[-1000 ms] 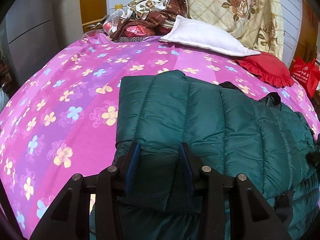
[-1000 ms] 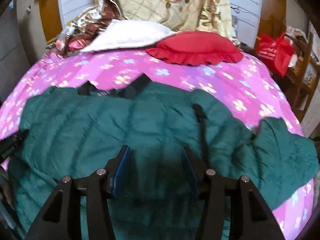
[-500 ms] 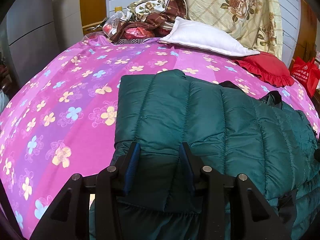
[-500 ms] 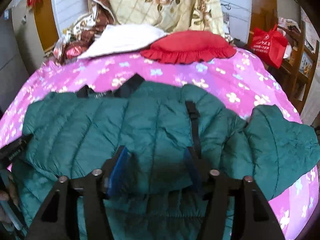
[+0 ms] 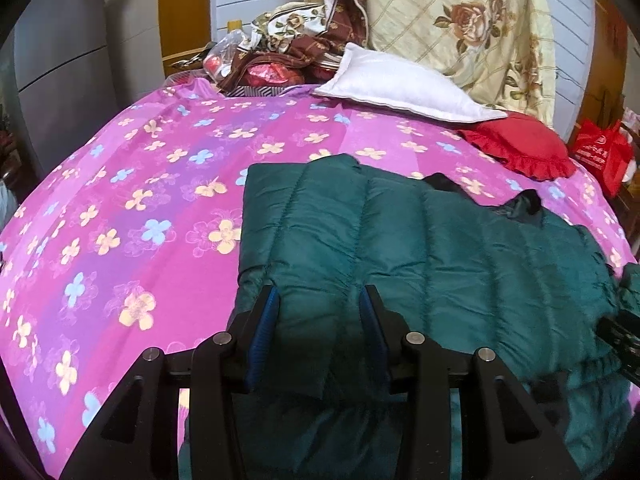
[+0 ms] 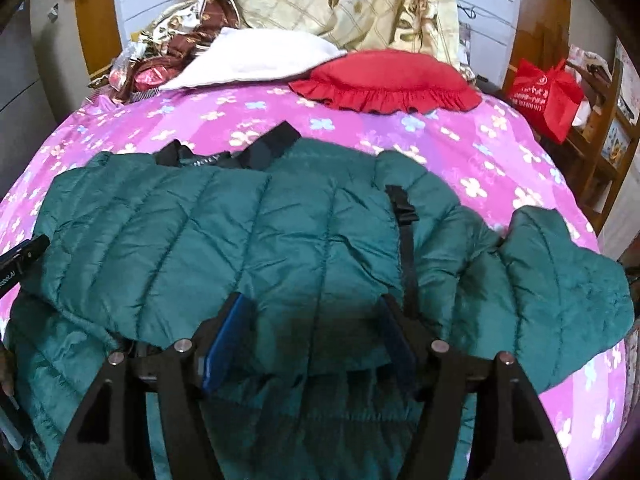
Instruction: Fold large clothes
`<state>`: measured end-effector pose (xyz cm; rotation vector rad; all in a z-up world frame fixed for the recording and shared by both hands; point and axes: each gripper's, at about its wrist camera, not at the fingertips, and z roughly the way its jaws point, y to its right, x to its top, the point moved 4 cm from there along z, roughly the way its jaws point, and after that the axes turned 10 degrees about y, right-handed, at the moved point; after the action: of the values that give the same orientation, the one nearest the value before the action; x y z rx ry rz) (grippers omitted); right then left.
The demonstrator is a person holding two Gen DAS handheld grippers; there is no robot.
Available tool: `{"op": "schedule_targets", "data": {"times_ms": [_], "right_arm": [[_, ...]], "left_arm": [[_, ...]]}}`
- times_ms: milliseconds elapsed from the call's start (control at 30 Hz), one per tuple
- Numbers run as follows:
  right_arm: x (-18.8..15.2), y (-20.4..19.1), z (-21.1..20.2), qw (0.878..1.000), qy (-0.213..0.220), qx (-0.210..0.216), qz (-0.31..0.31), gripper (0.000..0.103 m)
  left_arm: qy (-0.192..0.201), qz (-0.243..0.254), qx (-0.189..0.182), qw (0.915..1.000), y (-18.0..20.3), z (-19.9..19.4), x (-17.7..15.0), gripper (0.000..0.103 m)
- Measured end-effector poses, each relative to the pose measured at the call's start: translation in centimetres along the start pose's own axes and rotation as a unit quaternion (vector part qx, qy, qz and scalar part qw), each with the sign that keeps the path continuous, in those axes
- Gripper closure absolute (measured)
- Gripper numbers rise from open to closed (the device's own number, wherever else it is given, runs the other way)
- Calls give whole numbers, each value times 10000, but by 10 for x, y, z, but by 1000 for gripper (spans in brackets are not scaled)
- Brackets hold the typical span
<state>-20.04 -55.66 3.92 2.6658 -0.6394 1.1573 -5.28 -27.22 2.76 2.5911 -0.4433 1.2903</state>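
A dark green quilted jacket (image 5: 440, 248) lies across the pink flowered bedspread (image 5: 140, 200), its near part folded over itself. My left gripper (image 5: 316, 296) is at the jacket's near left edge, and the puffy folded flap fills the gap between its blue pads. In the right wrist view the jacket (image 6: 200, 232) spreads wide, with a black strap and buckle (image 6: 404, 216) and one sleeve (image 6: 560, 280) lying out to the right. My right gripper (image 6: 310, 300) sits over the near folded edge. Its jaws are opening, with fabric lying loose between them.
A white pillow (image 5: 400, 88) and a red frilled pillow (image 5: 520, 144) lie at the head of the bed under a hanging floral quilt (image 5: 460, 20). Crumpled bedding and bags (image 5: 280, 52) pile up at the back left. A red bag (image 6: 548, 92) and wooden shelves (image 6: 608, 128) stand on the right.
My right gripper's jaws have spread wider and no longer squeeze the jacket. The left gripper and the fold in it have stayed put.
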Motion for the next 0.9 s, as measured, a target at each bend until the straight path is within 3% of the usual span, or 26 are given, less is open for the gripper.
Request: {"op": "schedule_targets", "data": {"times_ms": [133, 300, 900], "right_arm": [[-8, 5, 10, 9998, -160, -141, 21, 25], [-14, 7, 10, 9994, -305, -144, 52, 24], [-19, -18, -92, 9990, 285, 334, 109, 18]], "left_arm": [[36, 119, -26, 9999, 4, -13, 1, 79], [112, 57, -58, 9999, 1, -26, 3, 79], [217, -124, -146, 9996, 10, -99, -11, 79]]}}
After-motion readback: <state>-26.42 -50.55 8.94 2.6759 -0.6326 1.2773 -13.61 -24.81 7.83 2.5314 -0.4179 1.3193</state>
